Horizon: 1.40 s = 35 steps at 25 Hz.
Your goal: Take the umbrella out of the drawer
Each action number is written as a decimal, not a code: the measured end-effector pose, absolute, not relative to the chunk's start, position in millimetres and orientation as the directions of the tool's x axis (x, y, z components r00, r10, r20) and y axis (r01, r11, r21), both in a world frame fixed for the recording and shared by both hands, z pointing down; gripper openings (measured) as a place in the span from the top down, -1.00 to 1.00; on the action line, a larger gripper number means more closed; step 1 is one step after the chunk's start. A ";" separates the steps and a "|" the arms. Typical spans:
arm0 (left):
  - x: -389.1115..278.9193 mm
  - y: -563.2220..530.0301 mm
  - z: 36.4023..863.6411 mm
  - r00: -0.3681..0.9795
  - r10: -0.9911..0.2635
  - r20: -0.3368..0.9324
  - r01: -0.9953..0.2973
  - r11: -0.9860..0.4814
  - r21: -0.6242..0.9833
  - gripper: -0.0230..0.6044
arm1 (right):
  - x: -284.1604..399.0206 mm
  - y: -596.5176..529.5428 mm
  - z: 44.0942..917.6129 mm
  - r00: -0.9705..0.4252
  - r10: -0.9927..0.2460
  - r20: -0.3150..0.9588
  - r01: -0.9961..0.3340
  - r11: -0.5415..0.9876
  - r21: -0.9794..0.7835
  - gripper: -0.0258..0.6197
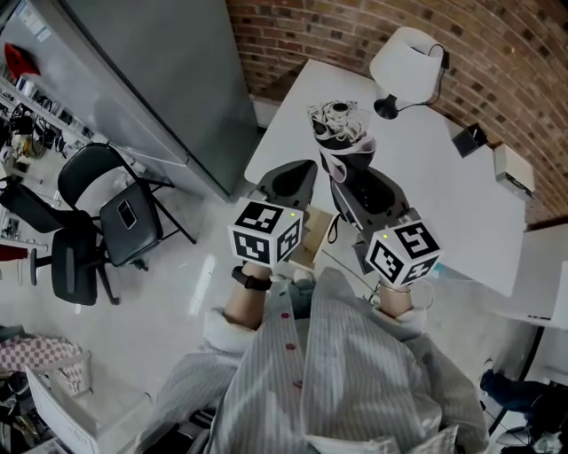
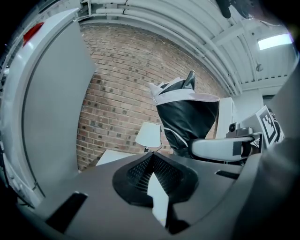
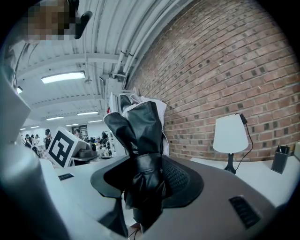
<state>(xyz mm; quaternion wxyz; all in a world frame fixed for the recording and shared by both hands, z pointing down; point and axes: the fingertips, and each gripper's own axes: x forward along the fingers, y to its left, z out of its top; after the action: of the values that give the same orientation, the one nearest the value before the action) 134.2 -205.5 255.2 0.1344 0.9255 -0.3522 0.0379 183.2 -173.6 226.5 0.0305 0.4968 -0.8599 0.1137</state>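
The folded umbrella (image 1: 338, 129) is black with a white trim and is bunched at its top. My right gripper (image 1: 348, 180) is shut on its lower part and holds it upright above the near edge of the white table (image 1: 435, 177). In the right gripper view the umbrella (image 3: 140, 126) rises from between the jaws of the right gripper (image 3: 145, 164). My left gripper (image 1: 297, 170) hovers just left of it, shut, with nothing between its pads (image 2: 161, 171). The left gripper view shows the umbrella (image 2: 187, 117) to the right. Below both grippers lies a tan drawer (image 1: 311, 241).
A white lamp (image 1: 404, 55) stands at the table's far edge by the brick wall (image 1: 355, 27). A small black box (image 1: 469, 139) and a white box (image 1: 515, 168) sit at the table's right. A grey cabinet (image 1: 169, 80) stands left, with black chairs (image 1: 115, 213) beyond.
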 end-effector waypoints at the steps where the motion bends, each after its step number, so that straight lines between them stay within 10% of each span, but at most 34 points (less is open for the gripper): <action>1: 136.9 -205.5 254.3 0.750 -0.641 0.163 -0.661 -0.718 0.220 0.90 | 186.0 -173.7 226.6 -0.503 -0.849 0.164 -0.862 0.479 -0.166 0.25; 35: 121.5 -205.8 253.7 0.756 -0.634 0.165 -0.655 -0.728 0.203 0.90 | 171.8 -177.5 238.6 -0.514 -0.837 0.188 -0.852 0.475 -0.220 0.25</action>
<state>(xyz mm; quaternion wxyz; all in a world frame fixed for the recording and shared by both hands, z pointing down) 121.5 -205.8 253.7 0.1250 0.9286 -0.3469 0.0422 171.8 -177.5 238.6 0.0272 0.4920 -0.8582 0.1437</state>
